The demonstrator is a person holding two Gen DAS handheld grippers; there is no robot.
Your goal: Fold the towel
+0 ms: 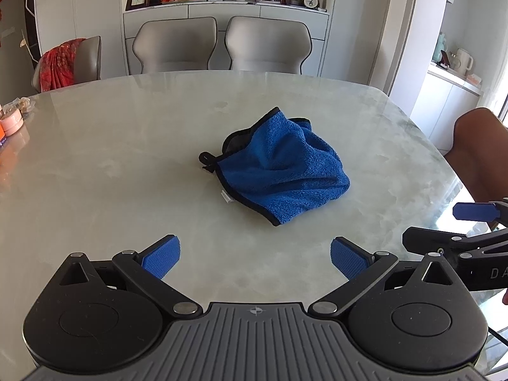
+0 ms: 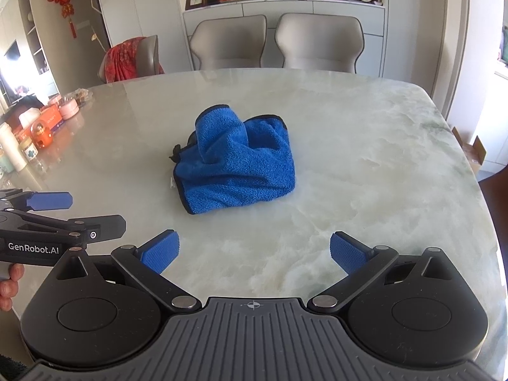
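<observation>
Lying in a crumpled heap near the middle of the pale marbled stone table (image 1: pixel 127 146), the blue terry towel with black edging (image 1: pixel 285 165) is untouched, so the folding has not yet begun and the step in hand is the approach. The left gripper (image 1: pixel 255 257) hovers over the near part of the table with its blue-padded jaws spread wide and nothing between them; the right gripper (image 2: pixel 254 254) hovers beside it in the same way, jaws wide apart and empty, both well short of the cloth. A black hanging loop (image 1: pixel 206 160) and a small white label (image 1: pixel 225 197) show at the towel's left side, where the black-bound edge runs clearly toward the near corner. The next move probably calls for each gripper to find a separate corner along that edge, pinch it, and draw the heap out flat before any fold is made; the bunched middle hides the far corners, which may make them hard to pick out.
</observation>
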